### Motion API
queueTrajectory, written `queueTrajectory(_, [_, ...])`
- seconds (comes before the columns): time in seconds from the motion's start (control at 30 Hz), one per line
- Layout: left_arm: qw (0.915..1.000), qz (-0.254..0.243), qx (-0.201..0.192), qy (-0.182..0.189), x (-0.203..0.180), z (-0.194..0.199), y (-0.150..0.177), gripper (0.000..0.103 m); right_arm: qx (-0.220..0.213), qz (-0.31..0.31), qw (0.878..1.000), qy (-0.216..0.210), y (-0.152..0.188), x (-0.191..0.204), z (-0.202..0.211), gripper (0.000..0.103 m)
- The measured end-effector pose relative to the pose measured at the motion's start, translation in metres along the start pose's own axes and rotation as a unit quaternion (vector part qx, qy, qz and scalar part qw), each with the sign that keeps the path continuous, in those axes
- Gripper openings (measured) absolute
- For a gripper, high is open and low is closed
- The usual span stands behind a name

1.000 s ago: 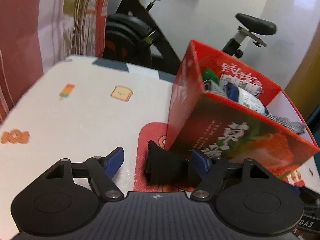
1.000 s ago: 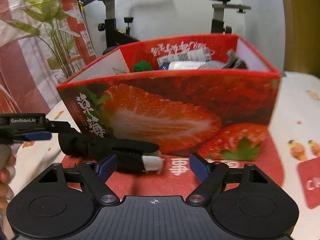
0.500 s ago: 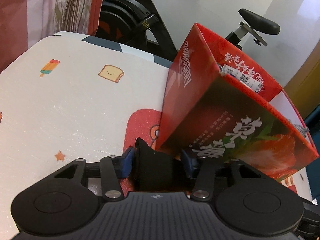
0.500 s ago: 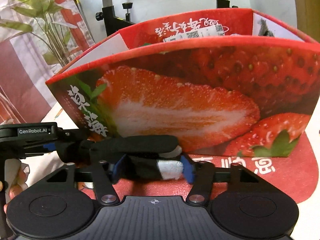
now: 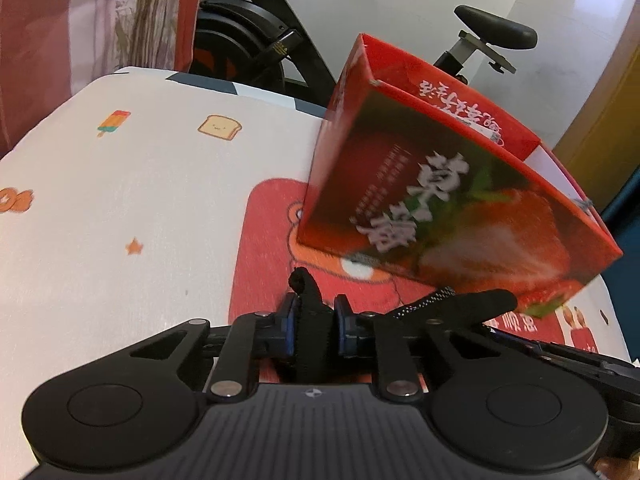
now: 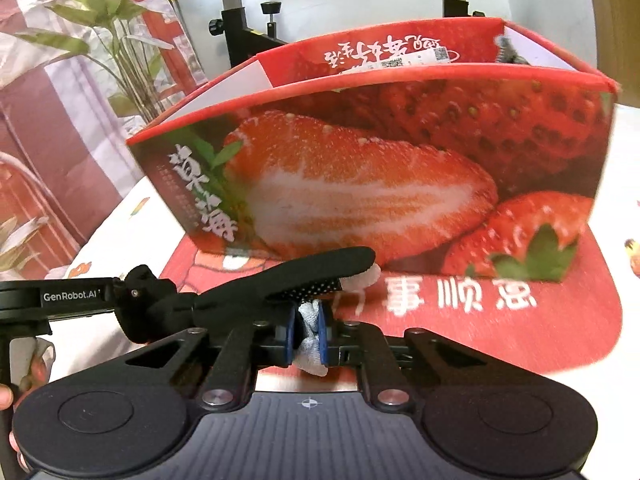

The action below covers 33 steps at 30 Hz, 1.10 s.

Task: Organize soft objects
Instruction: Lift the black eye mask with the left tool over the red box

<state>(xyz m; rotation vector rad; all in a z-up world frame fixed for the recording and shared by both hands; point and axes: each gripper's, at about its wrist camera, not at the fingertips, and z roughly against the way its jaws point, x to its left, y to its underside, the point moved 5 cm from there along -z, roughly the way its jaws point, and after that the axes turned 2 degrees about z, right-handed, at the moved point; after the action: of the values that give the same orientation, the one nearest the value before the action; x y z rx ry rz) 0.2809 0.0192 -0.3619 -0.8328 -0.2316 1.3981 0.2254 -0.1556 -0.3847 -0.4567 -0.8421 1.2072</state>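
text: "GenRobot.AI" | on: left hand-held gripper (image 6: 132,300) bar (white letters) | box (image 6: 400,168): Chinese print, blurred

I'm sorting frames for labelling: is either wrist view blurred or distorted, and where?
Left wrist view: the box print is smeared by motion, while the left gripper and sock stay sharp. Right wrist view: sharper overall, with slight softness on the box's right edge. Both views bow straight lines, fisheye style.

Home: exercise bike (image 5: 256,36), cartoon-print cloth (image 5: 120,184)

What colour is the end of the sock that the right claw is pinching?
White or pale grey; the rest of the sock is black. Clearest in the right wrist view.
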Motion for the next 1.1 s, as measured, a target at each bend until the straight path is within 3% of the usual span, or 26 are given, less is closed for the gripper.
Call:
queueTrajectory(0.27, [0.9993, -0.017, -0.032, 0.002, -0.018, 0.041, 0.009, 0.020, -0.021, 0.003, 1.000, -0.012, 0.013, 0.002, 0.042, 0.010])
queueTrajectory(0.5, [0.9957, -0.054, -0.075, 0.006, -0.045, 0.076, -0.006, 0.020, -0.077, 0.011, 0.997, -0.019, 0.000, 0.008, 0.086, 0.010])
queueTrajectory(0.8, [0.9861, -0.098, -0.133, 0.018, -0.089, 0.111, -0.038, 0.020, -0.155, 0.037, 0.987, -0.017, -0.037, 0.011, 0.134, 0.010])
queueTrajectory(1.1, [0.9811, -0.121, -0.148, 0.032, -0.110, 0.096, -0.073, 0.020, -0.184, 0.046, 0.982, -0.006, -0.085, -0.006, 0.136, 0.010])
